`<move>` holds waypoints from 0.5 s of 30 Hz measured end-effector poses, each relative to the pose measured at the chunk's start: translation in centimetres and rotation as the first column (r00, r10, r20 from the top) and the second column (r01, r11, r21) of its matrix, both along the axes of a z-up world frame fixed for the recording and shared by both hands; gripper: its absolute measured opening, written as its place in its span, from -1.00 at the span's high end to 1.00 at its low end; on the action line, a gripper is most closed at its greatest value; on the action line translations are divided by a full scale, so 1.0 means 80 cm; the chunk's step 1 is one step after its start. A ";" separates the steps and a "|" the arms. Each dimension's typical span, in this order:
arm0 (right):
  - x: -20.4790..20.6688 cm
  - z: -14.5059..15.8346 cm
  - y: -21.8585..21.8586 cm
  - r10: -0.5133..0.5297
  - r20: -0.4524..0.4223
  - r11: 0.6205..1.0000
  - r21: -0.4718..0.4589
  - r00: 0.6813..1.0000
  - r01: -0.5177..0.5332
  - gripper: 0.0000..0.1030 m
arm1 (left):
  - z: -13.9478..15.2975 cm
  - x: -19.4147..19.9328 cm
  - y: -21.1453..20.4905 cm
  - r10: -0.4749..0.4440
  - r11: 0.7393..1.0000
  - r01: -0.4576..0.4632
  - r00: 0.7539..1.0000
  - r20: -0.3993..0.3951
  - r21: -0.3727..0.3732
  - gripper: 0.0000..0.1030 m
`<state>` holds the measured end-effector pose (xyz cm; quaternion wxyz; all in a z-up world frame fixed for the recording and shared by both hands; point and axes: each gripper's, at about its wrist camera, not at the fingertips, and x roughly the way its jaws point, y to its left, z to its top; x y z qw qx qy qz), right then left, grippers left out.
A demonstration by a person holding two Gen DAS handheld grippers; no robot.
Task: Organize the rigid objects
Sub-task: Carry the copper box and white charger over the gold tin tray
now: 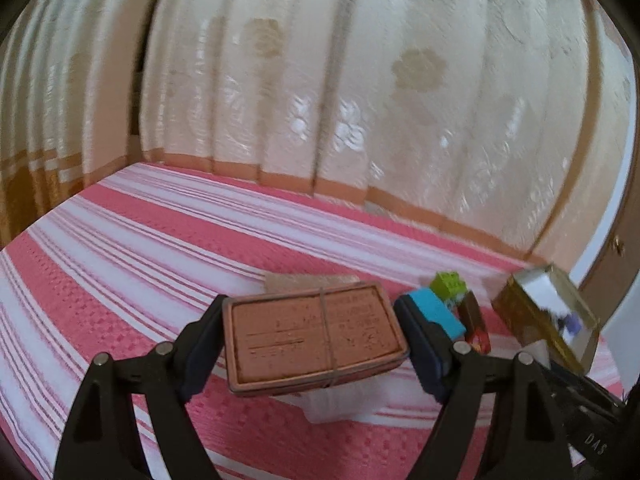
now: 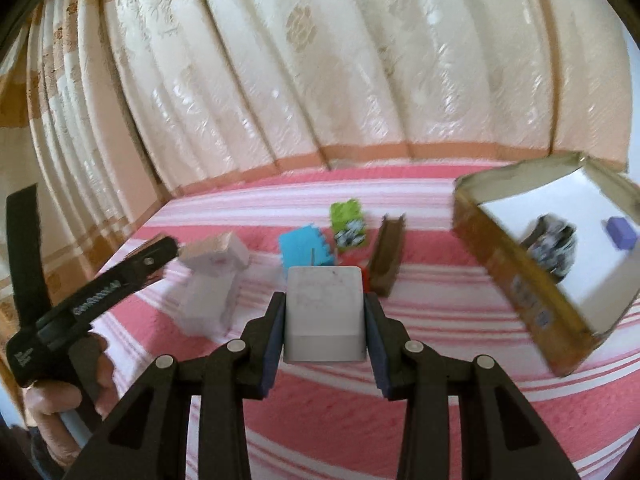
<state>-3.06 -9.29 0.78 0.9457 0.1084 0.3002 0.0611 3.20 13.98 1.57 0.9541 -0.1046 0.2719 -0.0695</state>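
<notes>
My left gripper (image 1: 316,344) is shut on a flat brown block (image 1: 314,340) with a rubber band round it, held above the striped bed. From the right wrist view it (image 2: 176,246) shows at left with a pale object, blurred. My right gripper (image 2: 325,320) is shut on a white rectangular block (image 2: 325,314). On the bed lie a blue toothed block (image 2: 304,250), a green block (image 2: 348,224) and a brown piece (image 2: 386,256). A gold open box (image 2: 516,276) at right holds a purple block (image 2: 620,232) and a dark round object (image 2: 554,244).
The pink and white striped bedspread (image 1: 140,264) covers the surface. Cream patterned curtains (image 1: 320,80) hang behind the bed. A white object (image 1: 332,406) lies under the brown block. A door (image 1: 616,264) stands at far right. A hand (image 2: 68,396) holds the left gripper's handle.
</notes>
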 end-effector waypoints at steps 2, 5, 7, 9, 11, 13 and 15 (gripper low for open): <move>0.002 0.004 -0.009 -0.030 0.015 0.999 -0.012 0.999 0.030 0.21 | 0.002 -0.001 0.003 0.025 1.000 -0.025 1.000 0.016 -0.013 -0.60; 0.006 0.007 -0.026 -0.057 0.022 0.998 -0.014 0.998 0.058 0.21 | 0.004 -0.003 0.003 0.043 0.999 -0.043 0.998 0.039 -0.008 -0.60; 0.006 0.009 -0.038 -0.081 0.031 0.996 -0.028 0.996 0.082 0.21 | 0.005 -0.005 0.000 0.043 0.999 -0.043 0.998 0.054 -0.004 -0.60; 0.007 0.010 -0.050 -0.097 0.039 0.994 -0.042 0.995 0.098 0.21 | 0.005 -0.006 -0.006 0.038 0.999 -0.038 0.997 0.061 0.001 -0.60; 0.008 0.012 -0.059 -0.109 0.051 0.992 -0.054 0.993 0.112 0.21 | 0.004 -0.007 -0.012 0.033 0.999 -0.033 0.998 0.061 0.003 -0.60; 0.008 0.015 -0.069 -0.121 0.069 0.990 -0.068 0.990 0.126 0.21 | 0.004 -0.008 -0.019 0.026 1.000 -0.026 0.998 0.064 0.004 -0.60; 0.008 0.017 -0.076 -0.130 0.083 0.988 -0.071 0.988 0.136 0.21 | 0.006 -0.011 -0.027 0.015 1.000 -0.016 0.998 0.069 0.010 -0.60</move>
